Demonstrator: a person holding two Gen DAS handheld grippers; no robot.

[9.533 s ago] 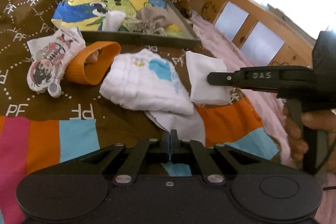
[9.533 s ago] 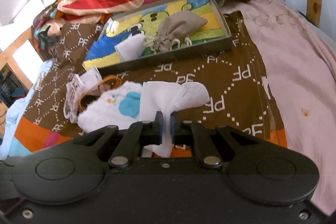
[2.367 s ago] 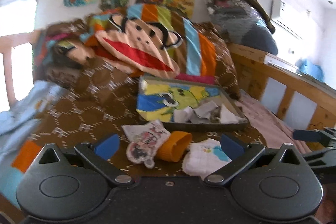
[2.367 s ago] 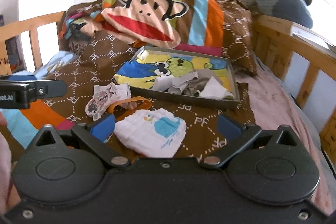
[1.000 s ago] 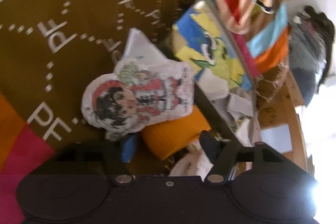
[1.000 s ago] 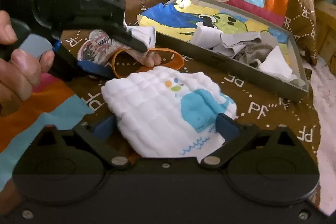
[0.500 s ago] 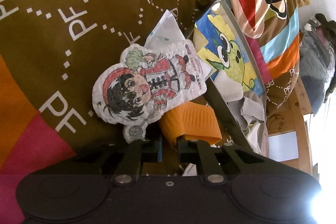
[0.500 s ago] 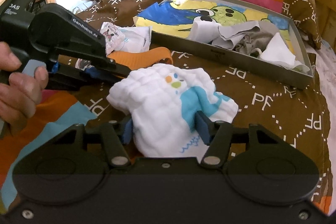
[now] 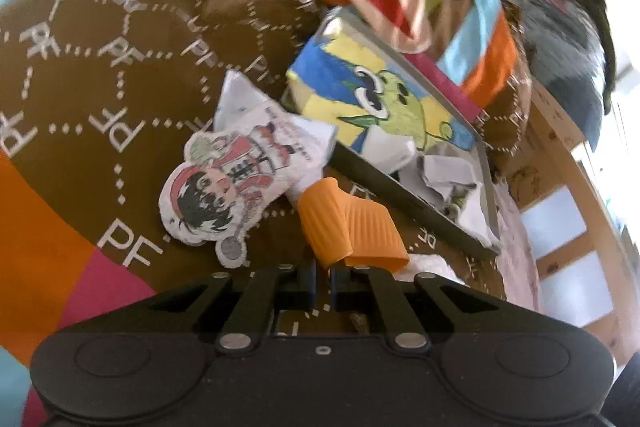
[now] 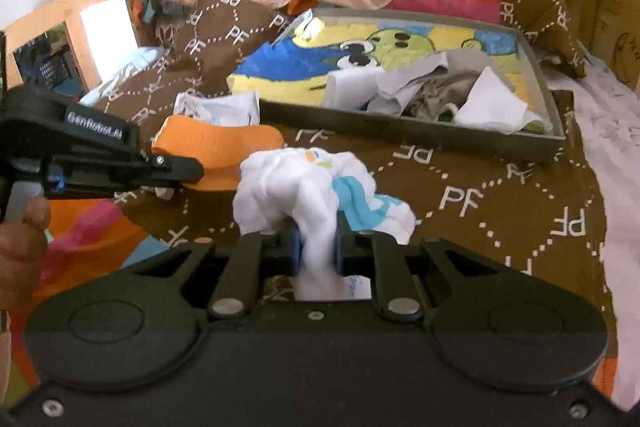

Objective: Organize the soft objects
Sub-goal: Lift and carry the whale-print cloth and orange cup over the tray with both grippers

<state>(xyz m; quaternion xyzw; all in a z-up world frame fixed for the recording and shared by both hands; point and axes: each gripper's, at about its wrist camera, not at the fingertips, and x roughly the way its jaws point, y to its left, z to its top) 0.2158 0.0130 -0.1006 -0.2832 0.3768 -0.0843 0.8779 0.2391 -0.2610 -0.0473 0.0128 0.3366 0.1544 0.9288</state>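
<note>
Pickup step: right gripper [image 10: 316, 247] is closing on the white cloth [image 10: 304, 183], left gripper [image 9: 323, 277] pinches the orange band [image 9: 348, 227]; next, I judge, carry both up to the tray [image 10: 408, 131].

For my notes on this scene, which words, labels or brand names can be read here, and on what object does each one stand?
"PF": repeated in white across the brown blanket.
"GenRobot.AI": on the side of the left gripper, slightly blurred.
Small print on the cartoon-figure cloth: too blurred to read.
Blue marks on the white cloth in the right gripper: too small to read.
</note>
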